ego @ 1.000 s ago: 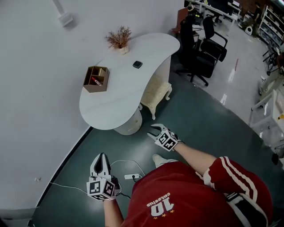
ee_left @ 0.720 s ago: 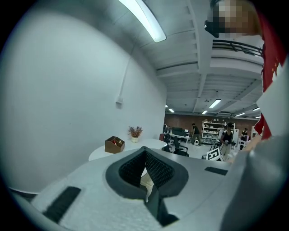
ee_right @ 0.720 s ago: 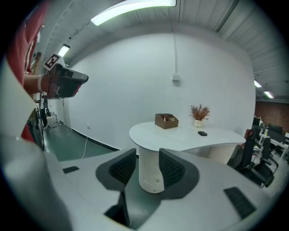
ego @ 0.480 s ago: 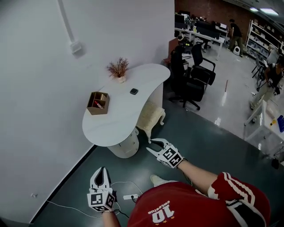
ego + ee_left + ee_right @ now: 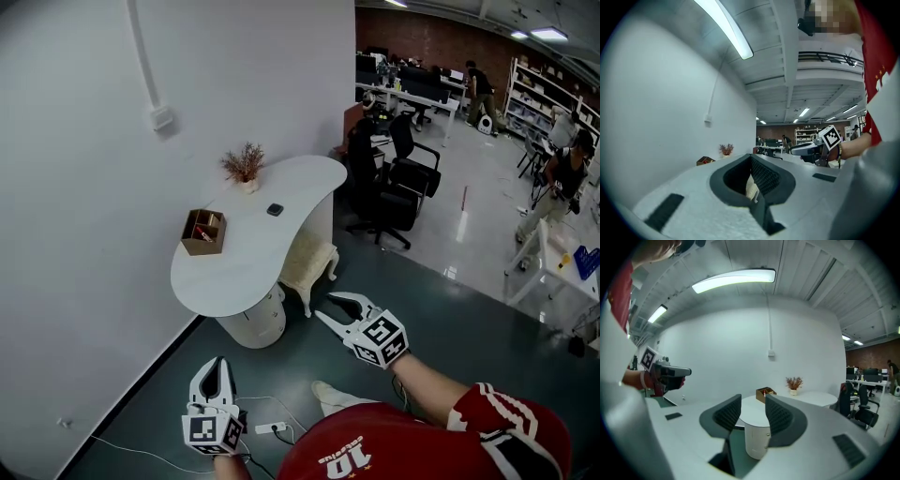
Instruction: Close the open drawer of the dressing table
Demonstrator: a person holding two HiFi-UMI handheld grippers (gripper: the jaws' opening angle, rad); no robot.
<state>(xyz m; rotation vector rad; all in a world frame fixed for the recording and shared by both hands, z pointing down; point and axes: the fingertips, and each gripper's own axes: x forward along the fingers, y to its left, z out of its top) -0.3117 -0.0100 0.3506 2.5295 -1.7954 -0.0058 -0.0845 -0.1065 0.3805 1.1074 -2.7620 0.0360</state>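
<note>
The white dressing table (image 5: pixel 248 248) stands against the wall on a round pedestal (image 5: pixel 253 326) that holds its drawers. From here I cannot make out a pulled-out drawer. My right gripper (image 5: pixel 326 306) hovers to the right of the pedestal, level, jaws open and empty. In the right gripper view the pedestal (image 5: pixel 757 439) shows through the gap of the right gripper (image 5: pixel 752 416), well apart from it. My left gripper (image 5: pixel 217 364) is lower and nearer me, over the floor, its tips together with nothing held. In its own view the left gripper (image 5: pixel 752 161) points level toward the table.
A wooden box (image 5: pixel 202 232), a dried plant (image 5: pixel 244 167) and a small dark object (image 5: pixel 275 210) sit on the tabletop. A cream stool (image 5: pixel 309 265) stands by the pedestal, black office chairs (image 5: pixel 380 192) beyond. A power strip (image 5: pixel 272 427) with cable lies on the floor.
Both grippers have risen, the right one much more, and it now sits higher beside the pedestal. The head view has tilted up and shows more of the room.
</note>
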